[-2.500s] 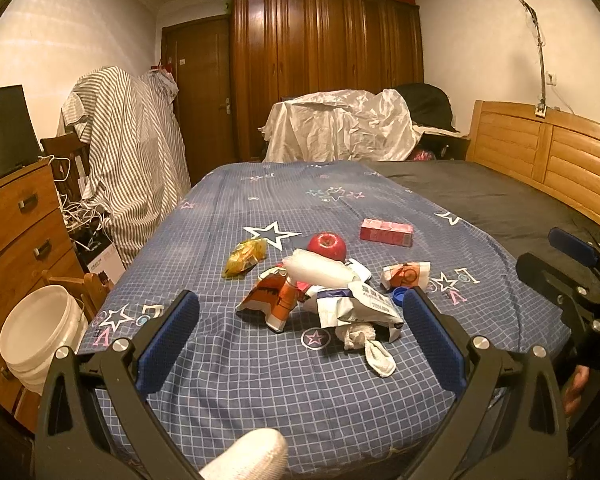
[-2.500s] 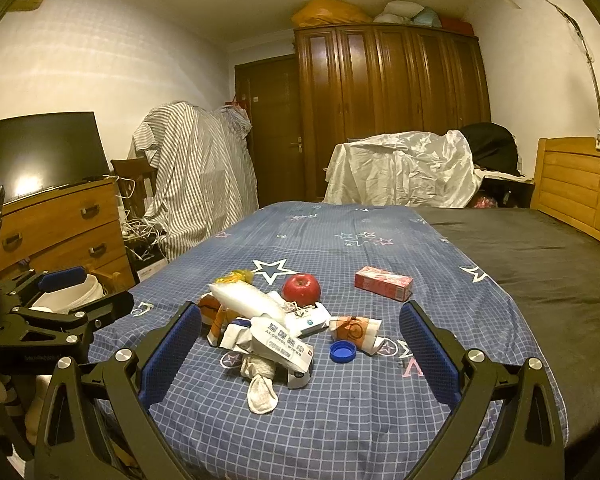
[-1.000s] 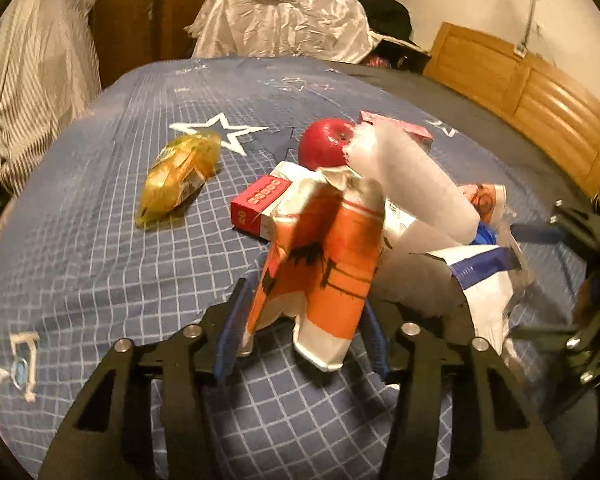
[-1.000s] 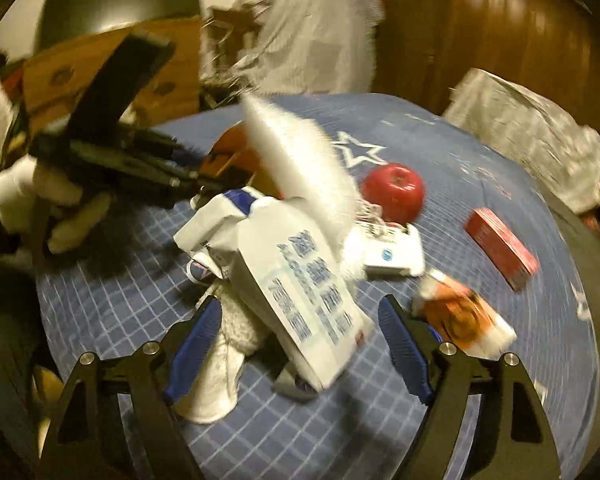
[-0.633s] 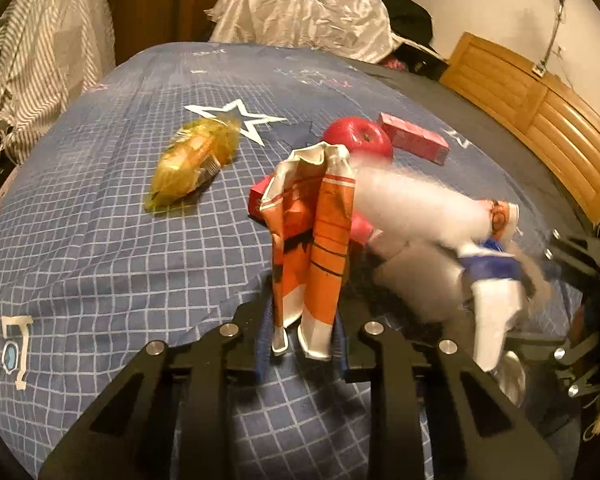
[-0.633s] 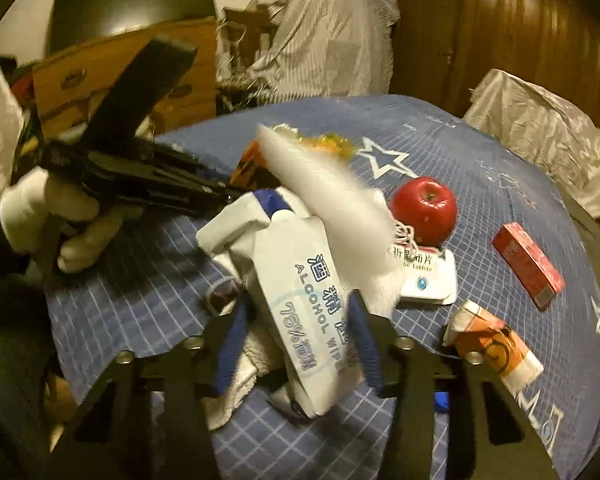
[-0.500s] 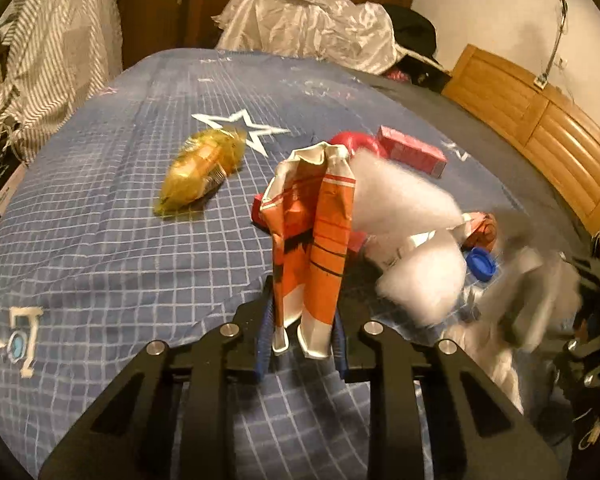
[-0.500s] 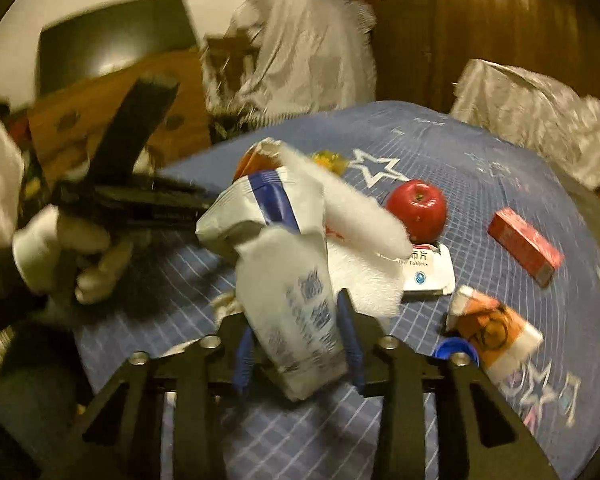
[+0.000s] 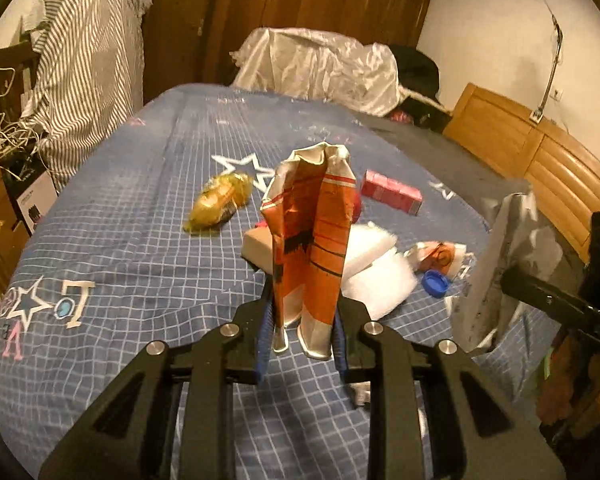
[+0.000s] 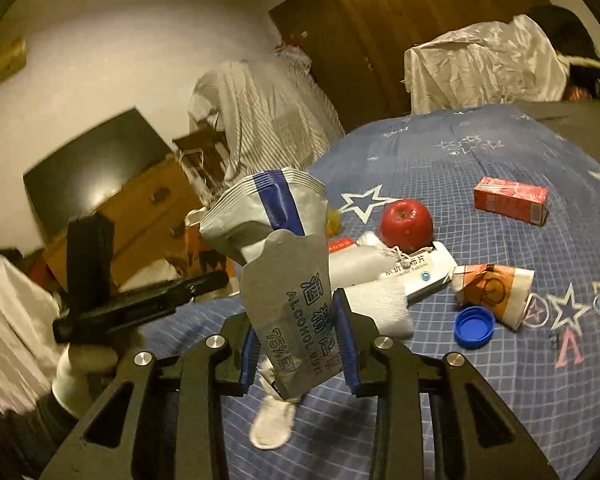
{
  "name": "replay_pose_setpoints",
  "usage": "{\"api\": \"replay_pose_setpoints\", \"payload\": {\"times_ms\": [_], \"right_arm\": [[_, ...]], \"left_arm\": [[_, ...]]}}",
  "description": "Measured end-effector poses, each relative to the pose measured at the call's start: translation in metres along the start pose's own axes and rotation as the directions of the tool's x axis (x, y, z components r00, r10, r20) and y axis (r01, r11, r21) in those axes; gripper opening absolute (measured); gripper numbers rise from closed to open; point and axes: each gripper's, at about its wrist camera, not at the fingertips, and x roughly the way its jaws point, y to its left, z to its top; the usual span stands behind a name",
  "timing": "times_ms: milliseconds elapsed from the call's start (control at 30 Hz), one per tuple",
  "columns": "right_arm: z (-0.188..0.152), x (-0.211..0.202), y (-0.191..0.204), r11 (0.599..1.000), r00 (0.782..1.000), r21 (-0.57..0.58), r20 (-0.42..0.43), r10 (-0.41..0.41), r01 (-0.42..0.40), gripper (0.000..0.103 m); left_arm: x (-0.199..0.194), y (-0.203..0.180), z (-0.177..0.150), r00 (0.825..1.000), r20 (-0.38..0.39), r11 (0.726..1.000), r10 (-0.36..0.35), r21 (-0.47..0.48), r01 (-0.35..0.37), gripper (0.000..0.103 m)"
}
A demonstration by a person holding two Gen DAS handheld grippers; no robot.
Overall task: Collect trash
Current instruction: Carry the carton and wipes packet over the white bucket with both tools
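Note:
My left gripper (image 9: pixel 302 314) is shut on an orange and silver wrapper (image 9: pixel 312 232), held upright above the blue star-print bed (image 9: pixel 120 260). My right gripper (image 10: pixel 296 334) is shut on a grey alcohol wipes pack (image 10: pixel 288 280) with a blue stripe, lifted and tilted. On the bed lie a yellow wrapper (image 9: pixel 220 200), a red box (image 10: pixel 510 200), a red apple (image 10: pixel 406 220), a white tablets box (image 10: pixel 424 270), white foam pieces (image 10: pixel 376 304), a crushed orange cup (image 10: pixel 496 288) and a blue cap (image 10: pixel 474 326). In the right wrist view the left gripper (image 10: pixel 140 300) is to the left.
A wooden dresser (image 10: pixel 148 208) with a dark monitor (image 10: pixel 92 176) stands left of the bed. A striped cover (image 9: pixel 88 60) hangs beyond it. A wooden headboard (image 9: pixel 540 152) runs along the right. A dark wardrobe (image 9: pixel 300 0) and a sheet-covered heap (image 9: pixel 320 64) are at the far end.
Both grippers closed on their items and rose from the bed, the left with the orange wrapper, the right with the wipes pack. The white foam roll dropped onto the bed. The right gripper rolled.

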Motion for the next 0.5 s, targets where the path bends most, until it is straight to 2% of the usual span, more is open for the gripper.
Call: {"api": "replay_pose_setpoints", "payload": {"times_ms": [67,167,200,267,333,500], "right_arm": [[0.001,-0.004,0.006,1.0,1.0,0.003,0.02,-0.023,0.023,0.034],[0.007,-0.01,0.028,0.991,0.99,-0.055,0.074,-0.118,0.122,0.034],[0.011,-0.013,0.041,0.979,0.979,-0.084,0.101,-0.175,0.183,0.034],[0.016,-0.015,0.062,0.963,0.965,-0.125,0.145,-0.22,0.238,0.034],[0.021,-0.012,0.086,0.929,0.937,-0.176,0.193,-0.291,0.325,0.034],[0.031,-0.007,0.119,0.881,0.889,-0.2,0.267,-0.373,0.43,0.034]], "left_arm": [[-0.012,-0.005,-0.002,1.0,0.02,1.0,0.0,-0.003,0.0,0.023],[-0.03,-0.014,-0.002,0.998,0.062,1.0,0.026,0.006,-0.027,0.023],[-0.035,-0.015,-0.003,0.997,0.073,0.999,0.038,0.007,-0.038,0.023],[-0.045,-0.018,-0.002,0.993,0.099,0.998,0.065,0.005,-0.066,0.023],[-0.054,-0.02,0.0,0.988,0.119,0.995,0.097,0.0,-0.097,0.023],[-0.077,-0.027,0.004,0.969,0.17,0.984,0.177,-0.001,-0.18,0.023]]}}
